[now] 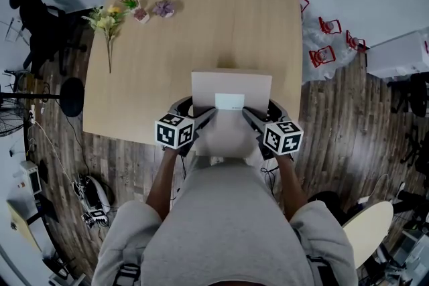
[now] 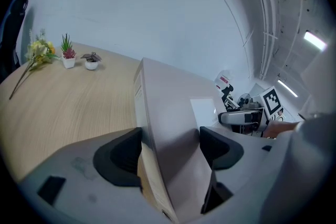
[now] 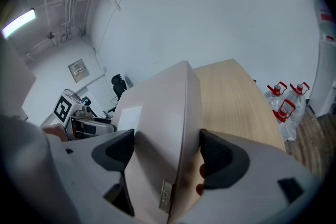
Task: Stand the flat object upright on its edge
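Observation:
A flat pale cardboard box (image 1: pixel 231 92) with a white label is raised at the near edge of the wooden table (image 1: pixel 201 23), its broad face tilted toward the head camera. My left gripper (image 1: pixel 201 118) is shut on the box's left side, with the box (image 2: pixel 168 134) filling the gap between its black pads. My right gripper (image 1: pixel 249 118) is shut on the right side, where the box (image 3: pixel 163 128) sits edge-on between the pads. The box's lower part is hidden behind the grippers and the person's body.
A yellow flower sprig (image 1: pixel 107 22) and two small potted plants (image 1: pixel 153 10) lie at the table's far left. Water bottles with red handles (image 1: pixel 328 43) stand on the floor to the right. A black horse figure (image 1: pixel 33 10) and cables sit at the left.

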